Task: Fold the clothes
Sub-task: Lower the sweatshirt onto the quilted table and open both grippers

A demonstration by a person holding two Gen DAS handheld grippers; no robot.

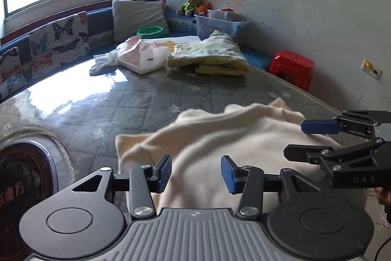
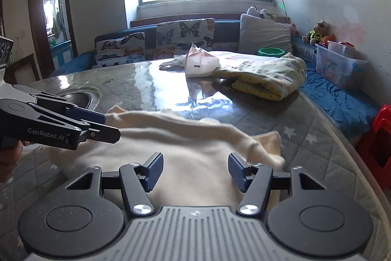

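Observation:
A cream garment (image 1: 220, 138) lies rumpled on the grey quilted table top (image 1: 146, 102), near its front edge. My left gripper (image 1: 195, 173) hovers over the garment's near left part, open, with no cloth pinched between its blue pads. In the same view my right gripper (image 1: 294, 140) comes in from the right over the garment's right edge, also open. In the right wrist view the garment (image 2: 195, 146) spreads beneath my right gripper (image 2: 195, 170), and a rolled fold runs close past its right finger. My left gripper (image 2: 112, 126) reaches in from the left.
Farther back on the table lie a folded yellow-green quilt (image 1: 210, 58) and a pink-white bag (image 1: 144, 55). A round dark inset (image 1: 24, 187) sits at the table's left. A red stool (image 1: 290, 70) and a clear storage box (image 1: 220, 26) stand at the right.

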